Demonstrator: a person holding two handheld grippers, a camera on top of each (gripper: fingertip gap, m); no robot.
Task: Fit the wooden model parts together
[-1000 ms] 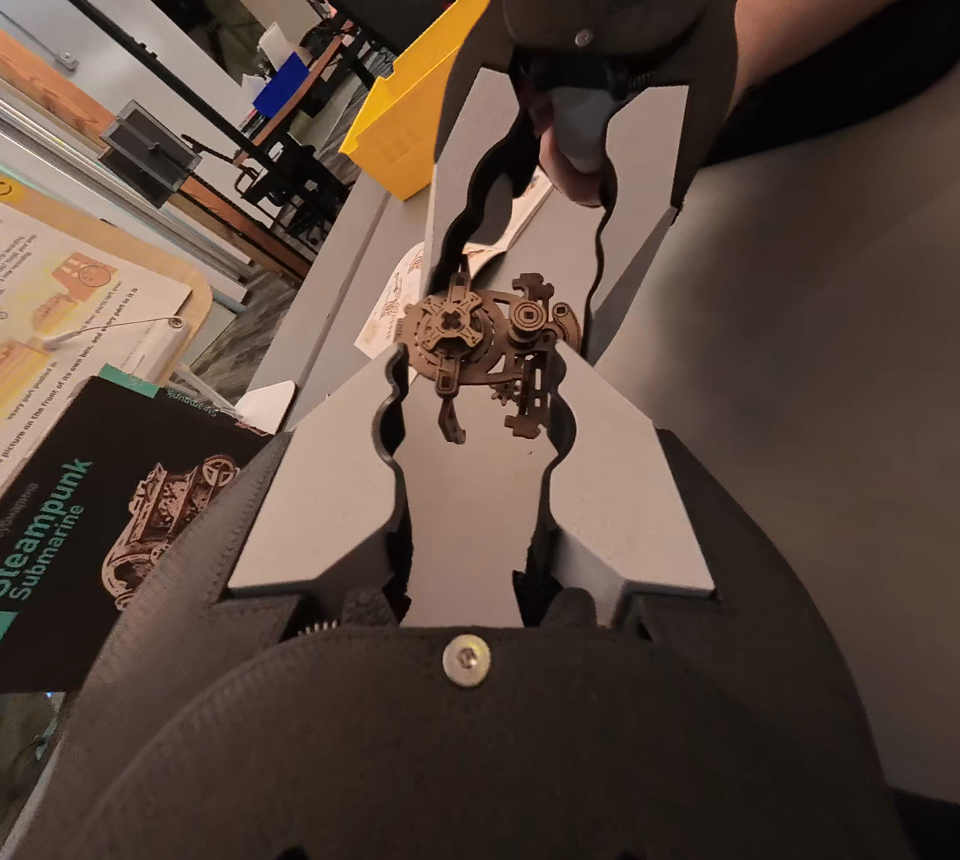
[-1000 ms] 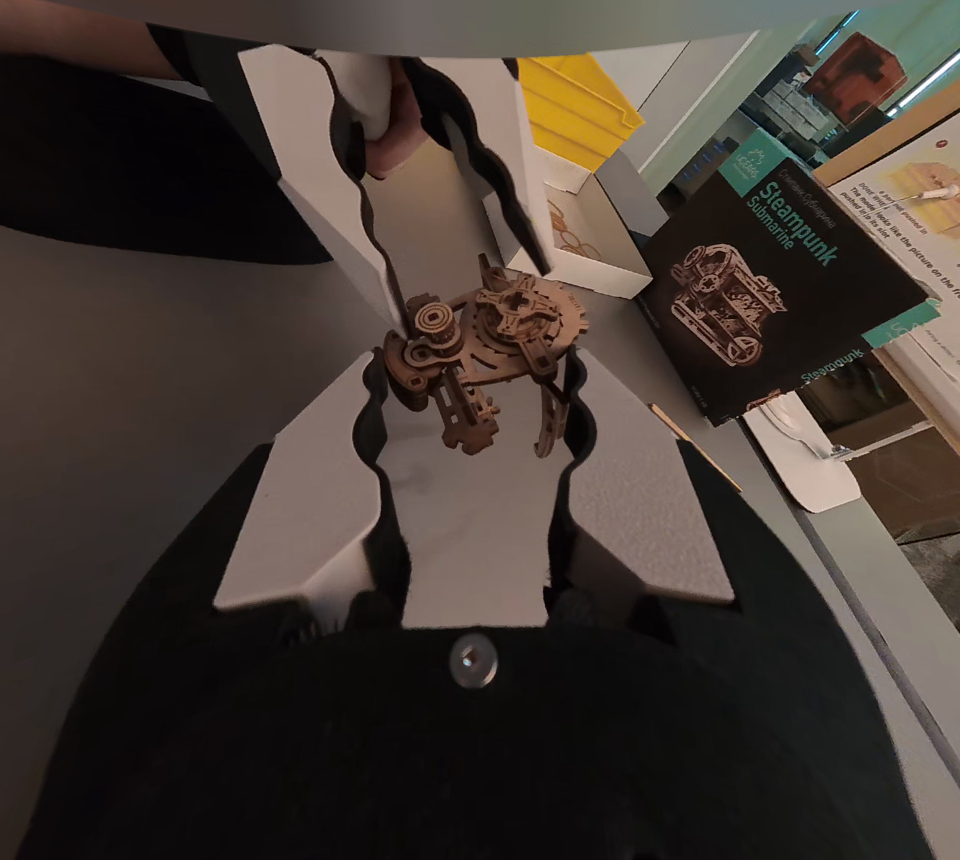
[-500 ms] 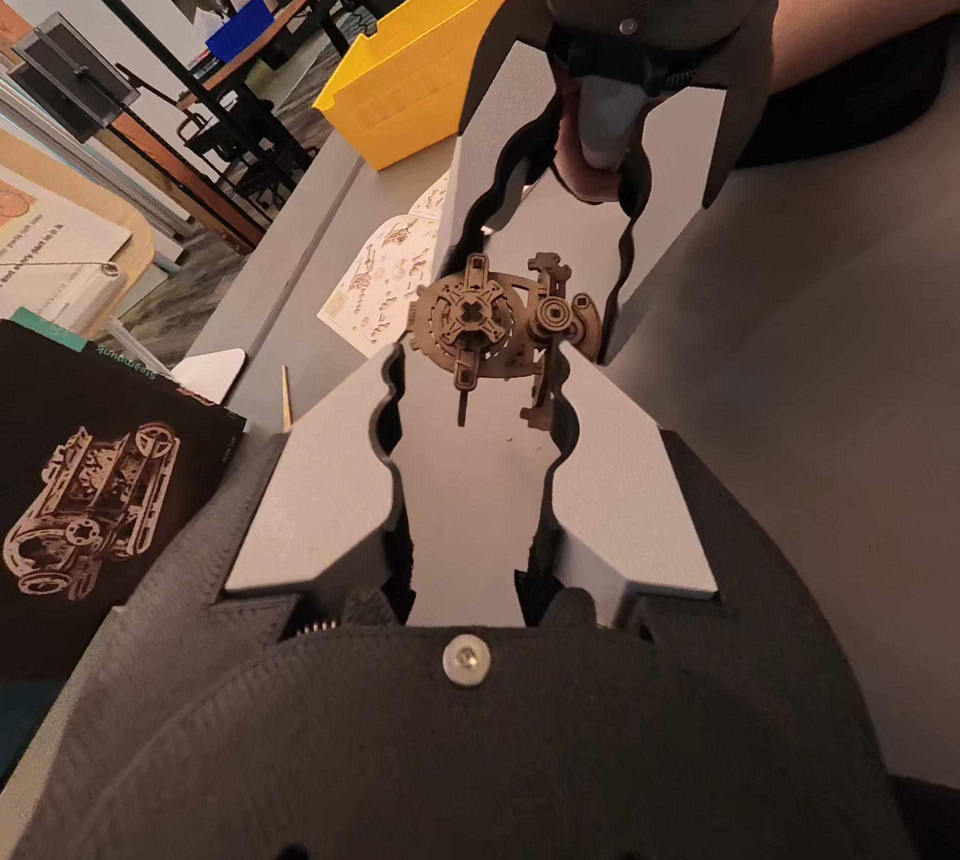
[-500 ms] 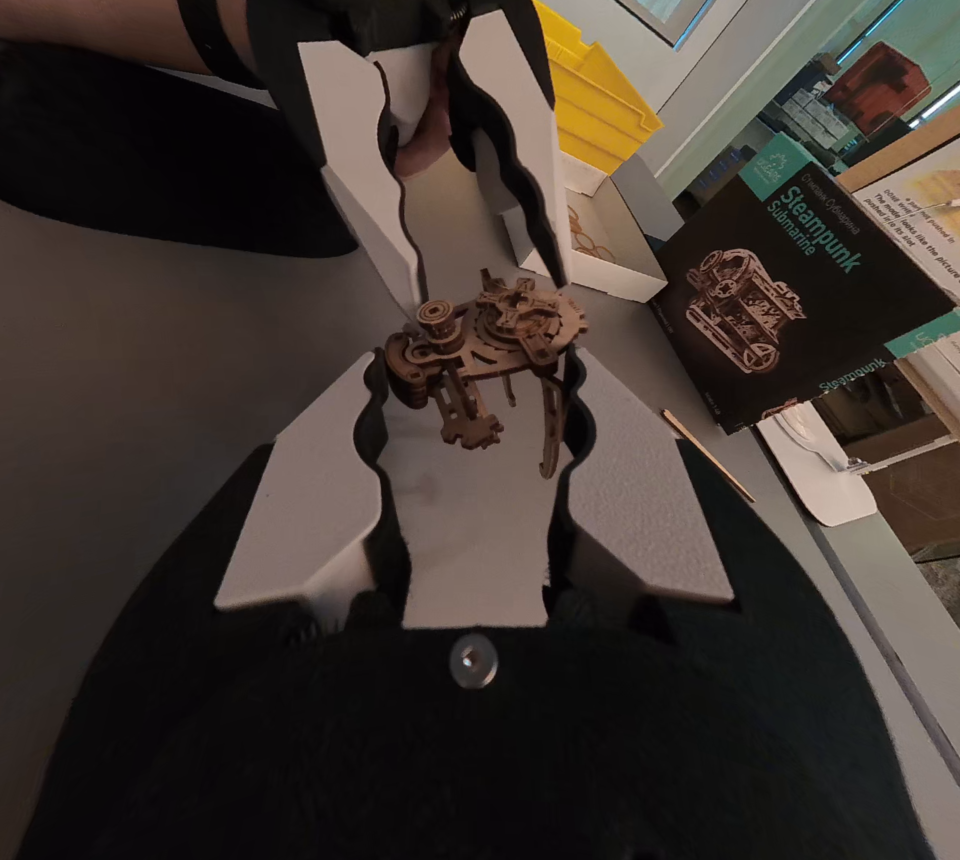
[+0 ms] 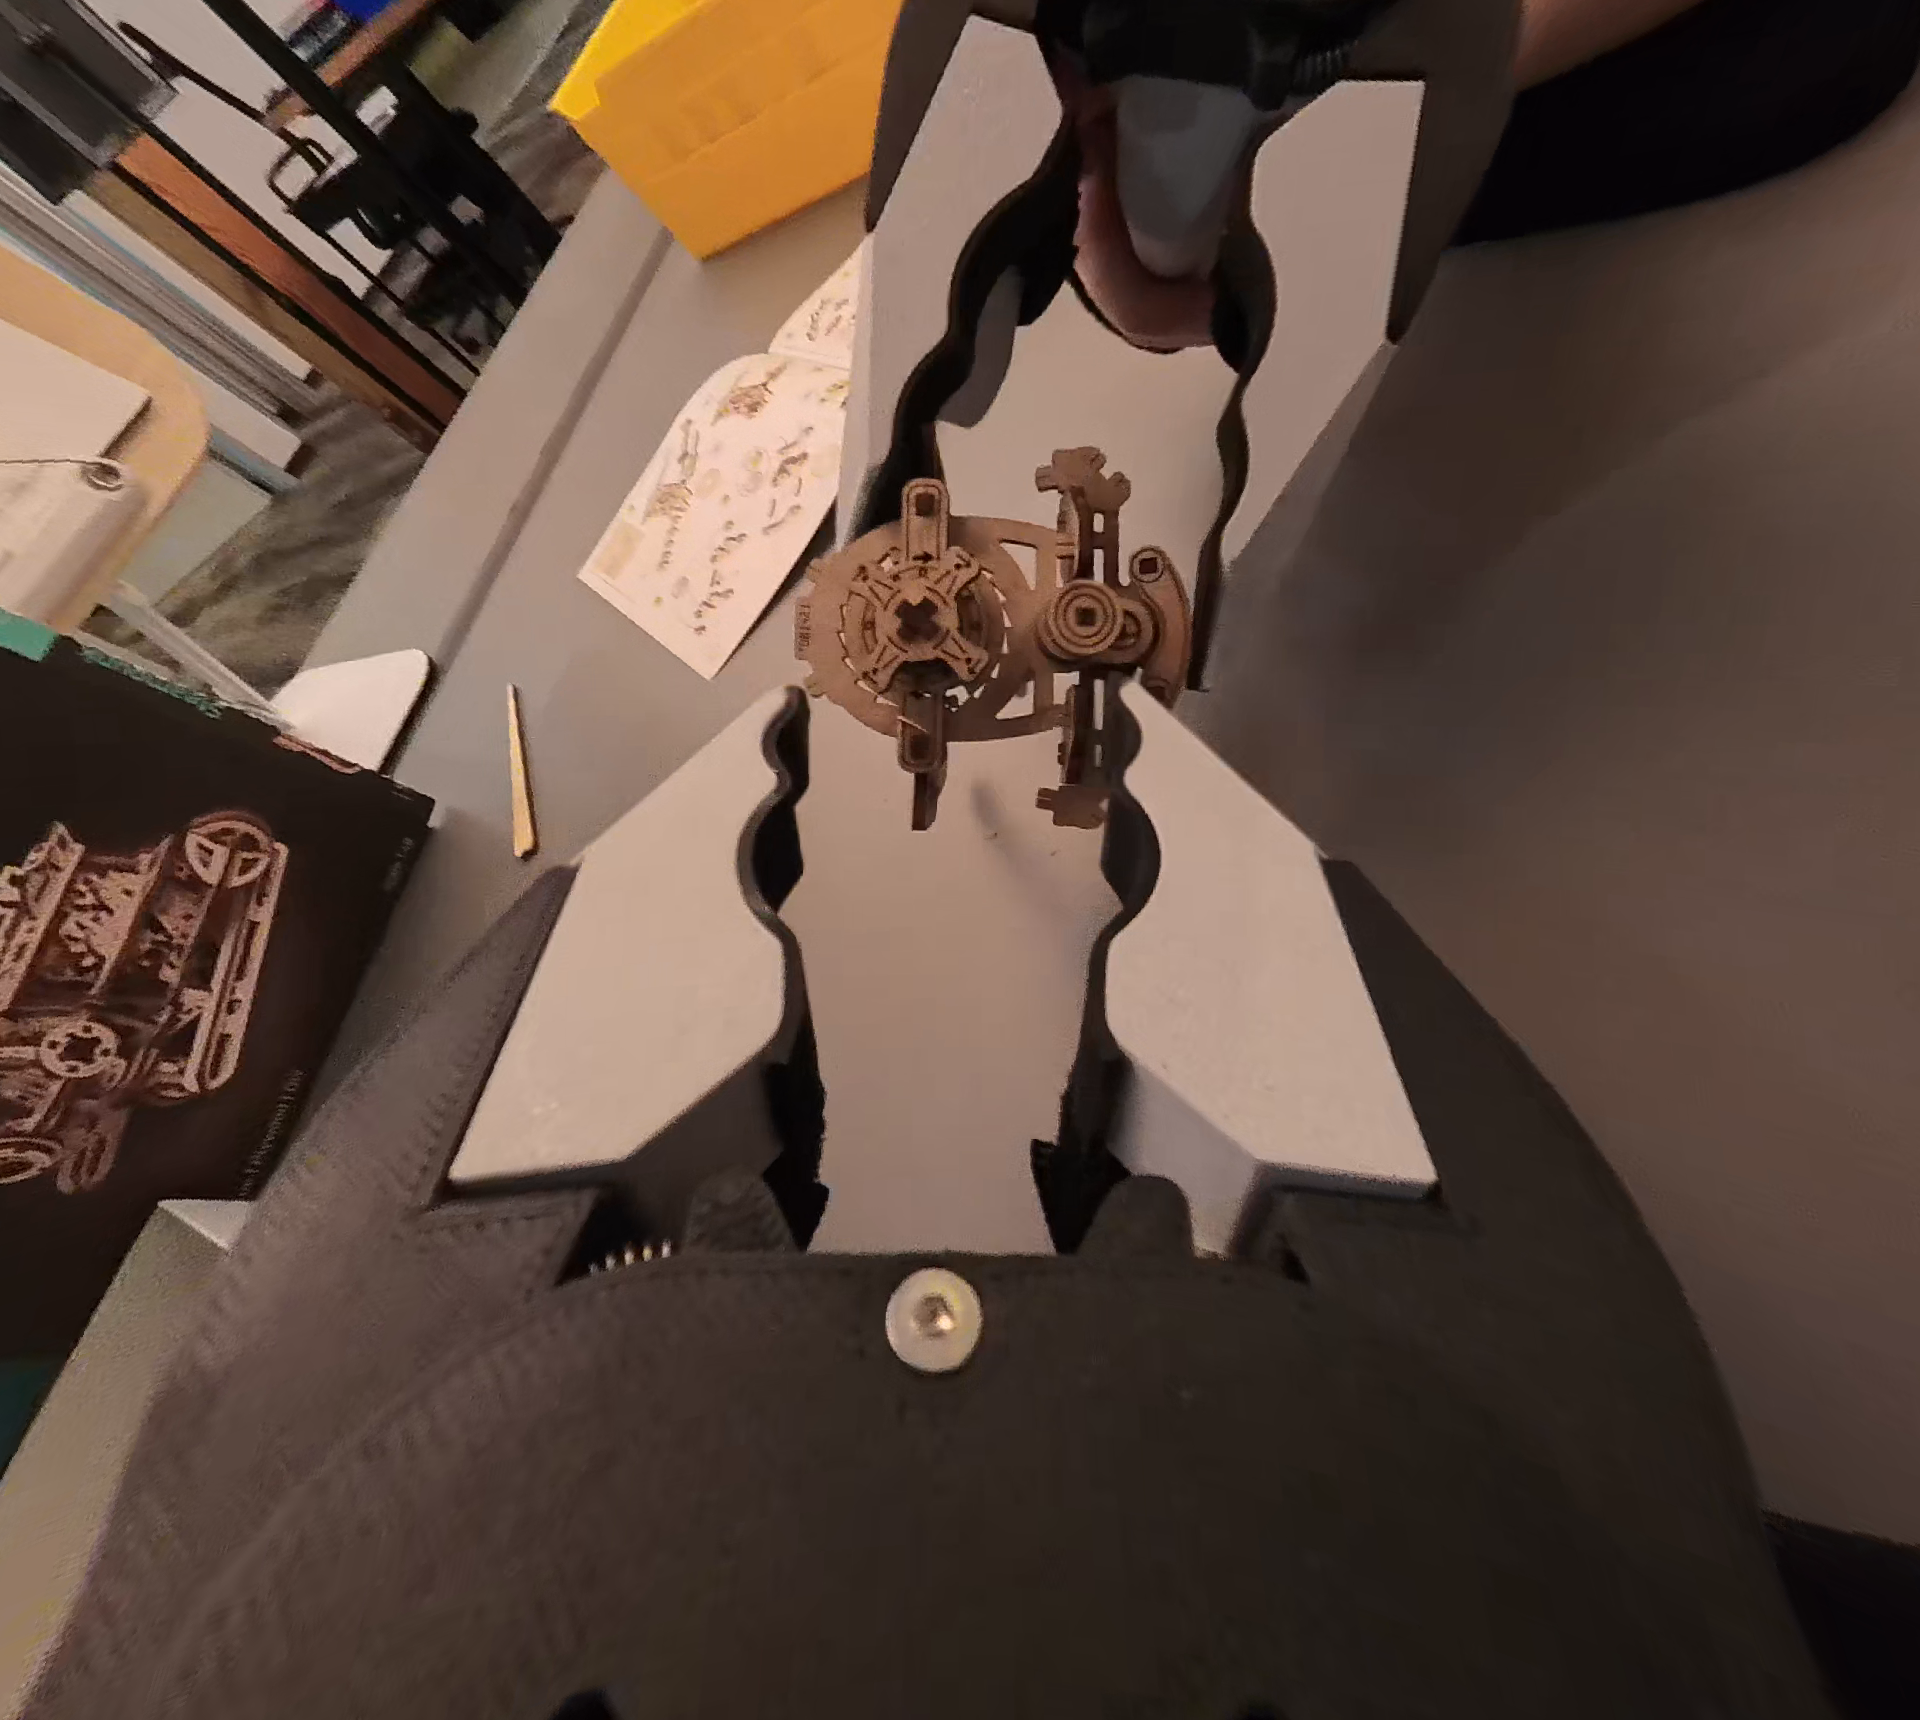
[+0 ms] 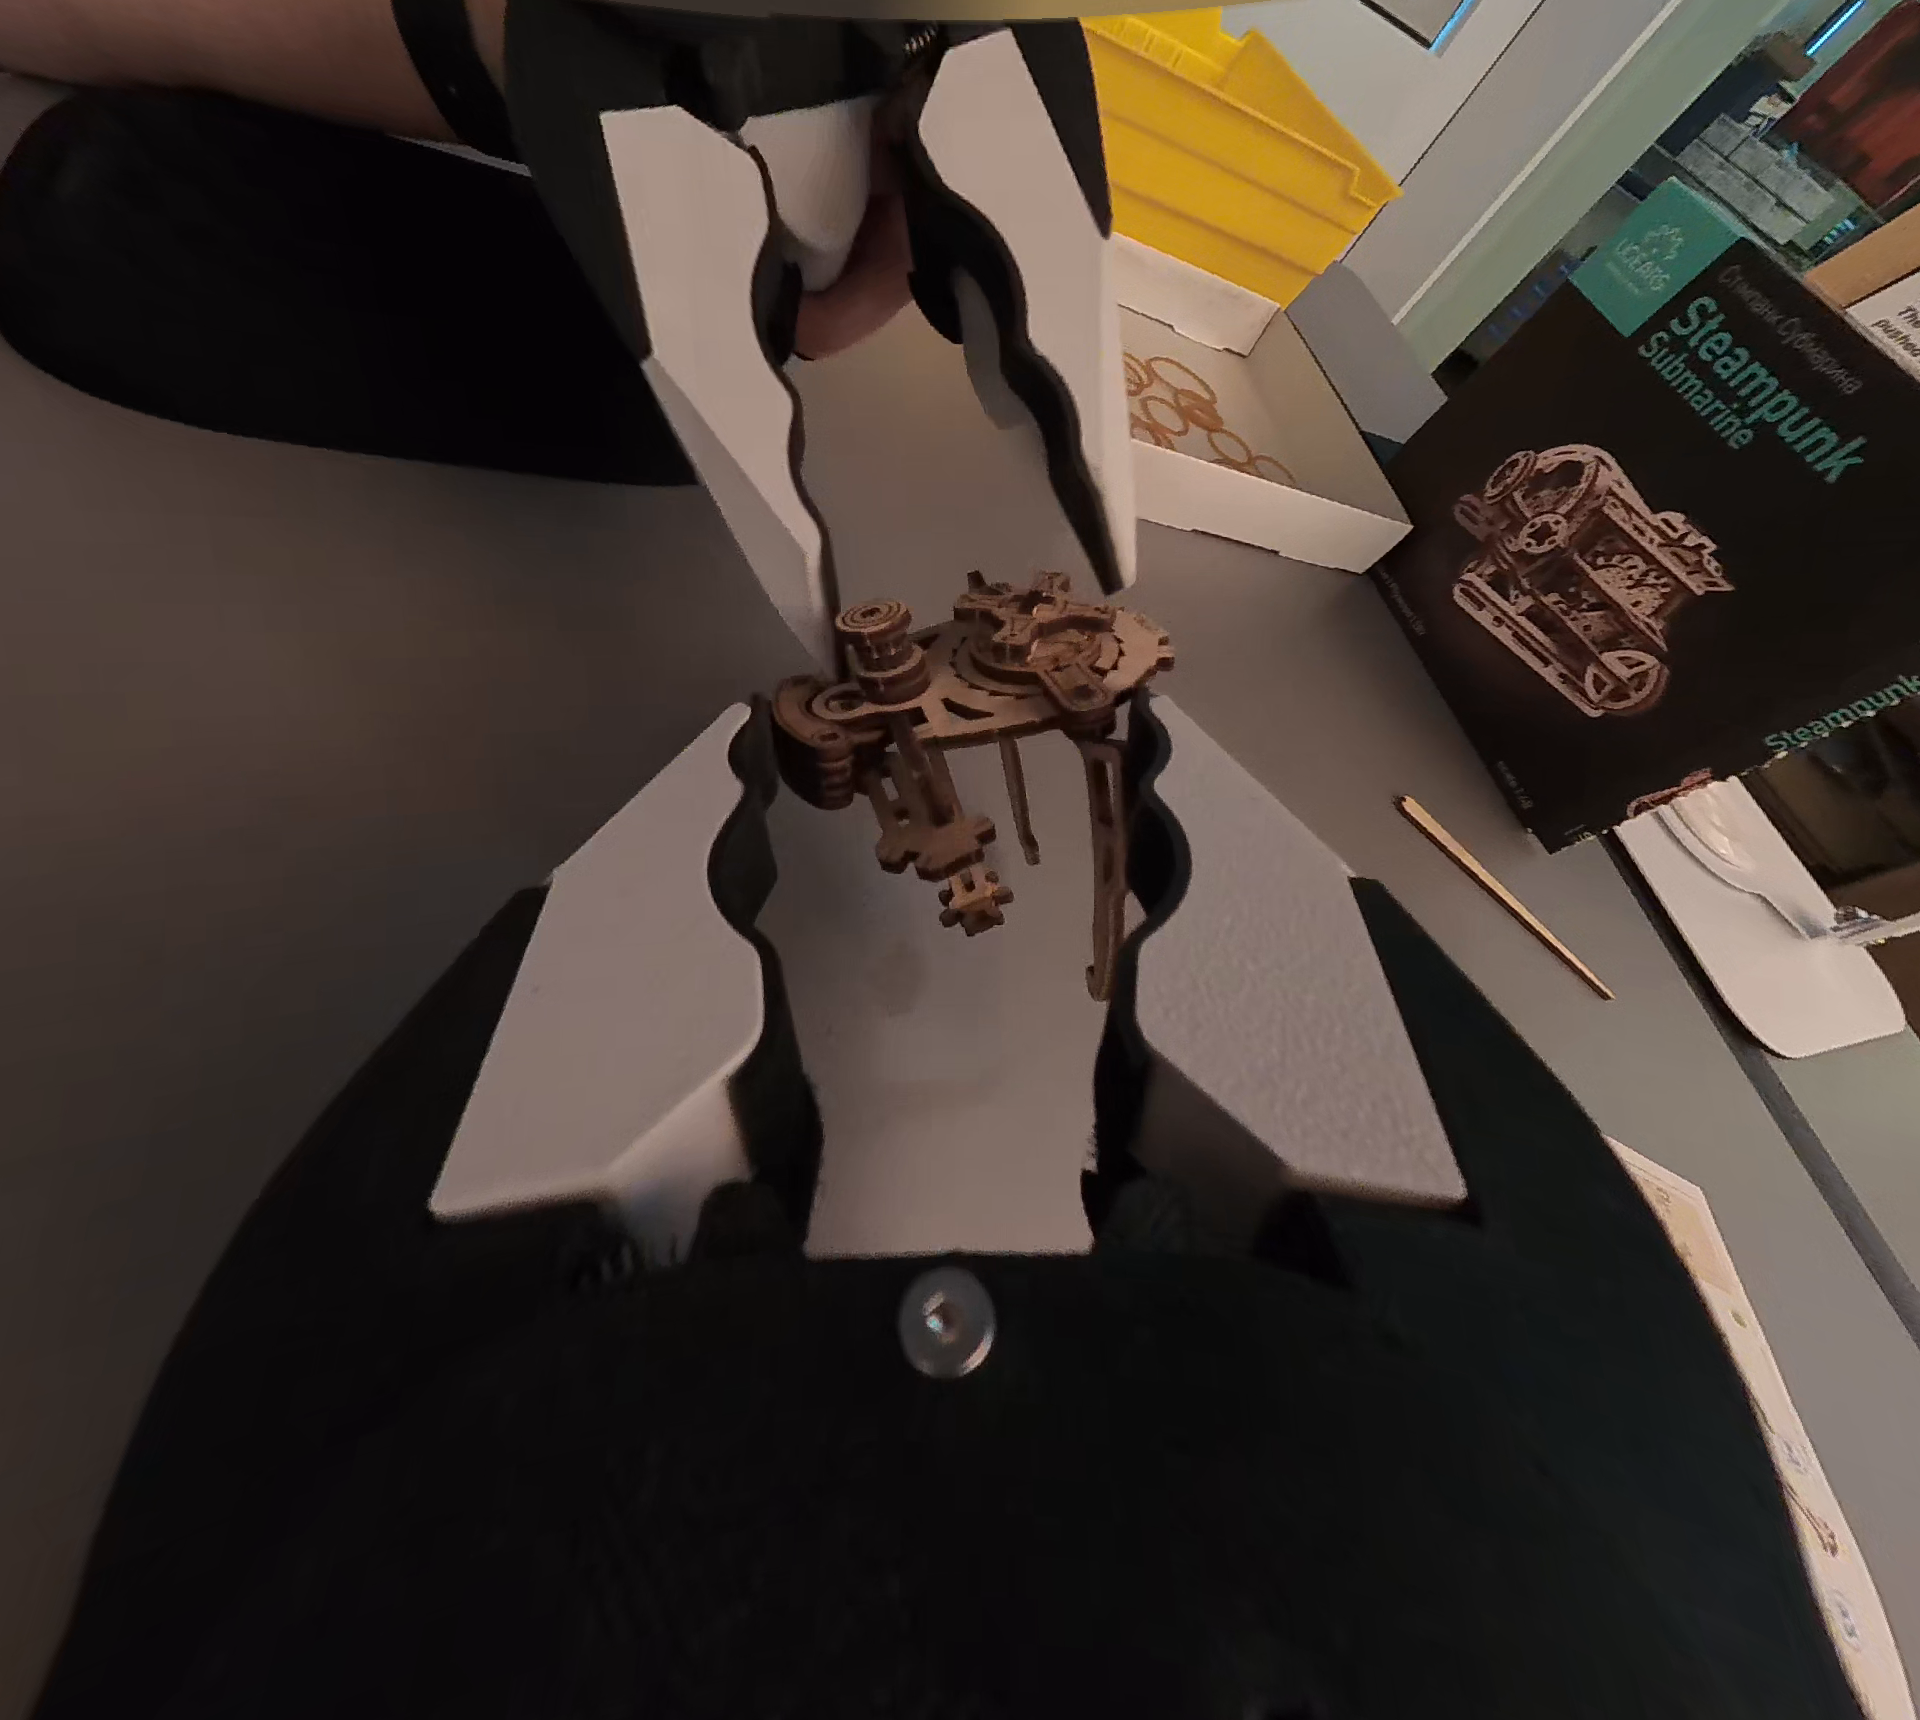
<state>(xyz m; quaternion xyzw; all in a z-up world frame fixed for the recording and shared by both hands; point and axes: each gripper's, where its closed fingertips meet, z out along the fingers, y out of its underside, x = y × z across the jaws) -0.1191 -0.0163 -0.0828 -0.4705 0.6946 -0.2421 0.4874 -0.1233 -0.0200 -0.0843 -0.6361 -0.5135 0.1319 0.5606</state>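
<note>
Two claws meet head-on at centre frame, each clamped on the wooden model (image 5: 992, 631): your left claw (image 5: 961, 704) from below, right claw (image 6: 951, 714) opposite. It hangs above the counter (image 5: 1558, 839), disc across, pegged legs toward the counter.

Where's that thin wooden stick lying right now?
The thin wooden stick lies flat on the grey table, right of the right gripper in its view, just before the dark model box.

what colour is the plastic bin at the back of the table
The open plastic storage bin is bright yellow, clearest in the left wrist view; it also shows in the right wrist view.
</note>
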